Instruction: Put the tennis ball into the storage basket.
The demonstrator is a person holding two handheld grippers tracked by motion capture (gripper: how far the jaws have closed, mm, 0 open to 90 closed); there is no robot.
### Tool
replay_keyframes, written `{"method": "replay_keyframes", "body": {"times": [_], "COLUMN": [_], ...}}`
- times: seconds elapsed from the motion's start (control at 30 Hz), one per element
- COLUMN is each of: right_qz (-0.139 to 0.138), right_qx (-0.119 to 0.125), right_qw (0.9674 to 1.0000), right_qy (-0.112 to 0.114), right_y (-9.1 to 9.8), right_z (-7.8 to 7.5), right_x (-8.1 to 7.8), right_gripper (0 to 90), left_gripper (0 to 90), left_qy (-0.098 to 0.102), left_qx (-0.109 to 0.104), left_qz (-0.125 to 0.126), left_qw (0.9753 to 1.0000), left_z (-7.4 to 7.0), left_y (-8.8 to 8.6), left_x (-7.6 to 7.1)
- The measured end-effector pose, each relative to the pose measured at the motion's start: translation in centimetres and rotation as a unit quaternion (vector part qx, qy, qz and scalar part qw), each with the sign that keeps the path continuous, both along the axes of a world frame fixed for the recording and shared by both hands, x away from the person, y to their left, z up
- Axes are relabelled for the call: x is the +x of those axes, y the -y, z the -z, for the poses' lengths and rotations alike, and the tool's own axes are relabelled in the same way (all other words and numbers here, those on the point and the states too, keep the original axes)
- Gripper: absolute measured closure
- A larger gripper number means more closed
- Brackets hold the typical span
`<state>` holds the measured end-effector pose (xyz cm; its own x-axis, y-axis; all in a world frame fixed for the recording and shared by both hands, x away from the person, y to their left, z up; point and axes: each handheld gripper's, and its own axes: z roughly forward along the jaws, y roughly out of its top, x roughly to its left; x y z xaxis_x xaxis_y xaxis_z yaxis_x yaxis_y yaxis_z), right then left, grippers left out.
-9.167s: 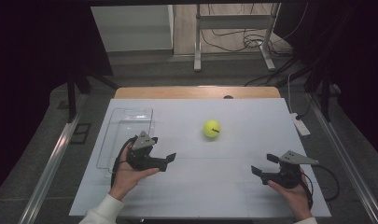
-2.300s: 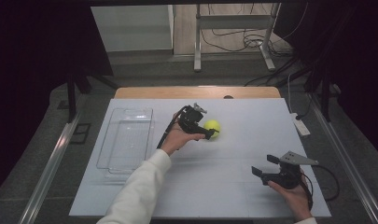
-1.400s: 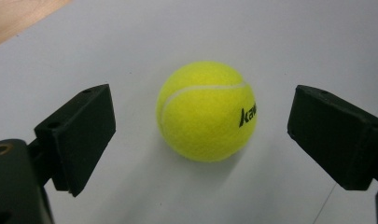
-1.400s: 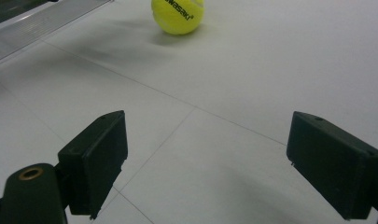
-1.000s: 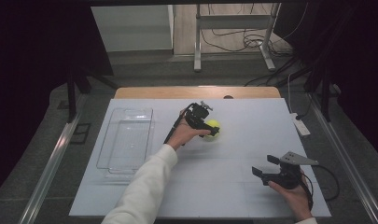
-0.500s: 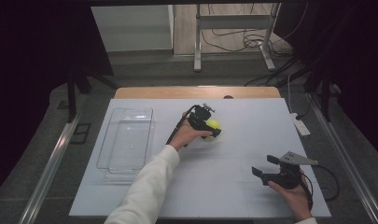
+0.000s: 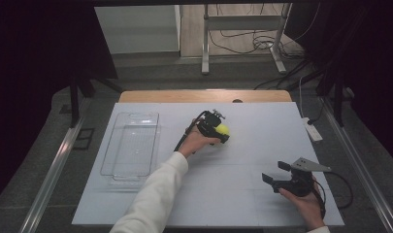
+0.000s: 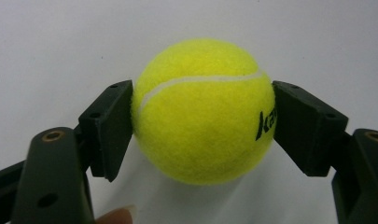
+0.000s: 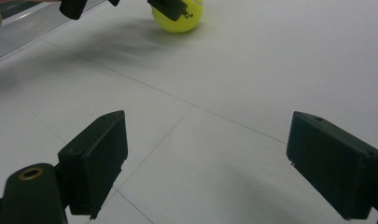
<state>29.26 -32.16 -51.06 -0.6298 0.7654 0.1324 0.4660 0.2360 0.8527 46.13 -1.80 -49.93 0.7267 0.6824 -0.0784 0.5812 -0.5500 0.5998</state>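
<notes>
The left gripper (image 8: 203, 126), whose jaws have just been closing, clamps the fuzzy yellow tennis ball (image 8: 203, 112) resting mid-table, the clear plastic tray (image 7: 131, 145) lying to its left, while the right gripper (image 9: 214, 163) waits apart.

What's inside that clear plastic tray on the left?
The clear tray looks empty: only its ribbed bottom and the white table show through. Nothing covers it in the high view.
</notes>
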Motion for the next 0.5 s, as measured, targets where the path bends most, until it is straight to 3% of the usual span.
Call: {"method": "replay_keyframes", "body": {"times": [0.27,0.5], "right_qz": [0.000,0.002], "right_qx": [0.000,-0.001], "right_qw": [1.0000,1.0000], "right_qy": [0.001,0.001], "right_y": [0.0,0.0], "right_z": [0.0,0.0], "right_x": [0.0,0.0], "right_gripper": [12.5,12.5], "left_gripper": [26.5,26.6], "left_qy": [0.003,0.010], "left_qx": [0.008,-0.008], "left_qz": [0.004,0.010], "left_qw": [1.0000,0.9999], "left_z": [-0.3,-1.2], "left_y": [-0.2,-0.5], "left_x": [-0.2,-0.7]}}
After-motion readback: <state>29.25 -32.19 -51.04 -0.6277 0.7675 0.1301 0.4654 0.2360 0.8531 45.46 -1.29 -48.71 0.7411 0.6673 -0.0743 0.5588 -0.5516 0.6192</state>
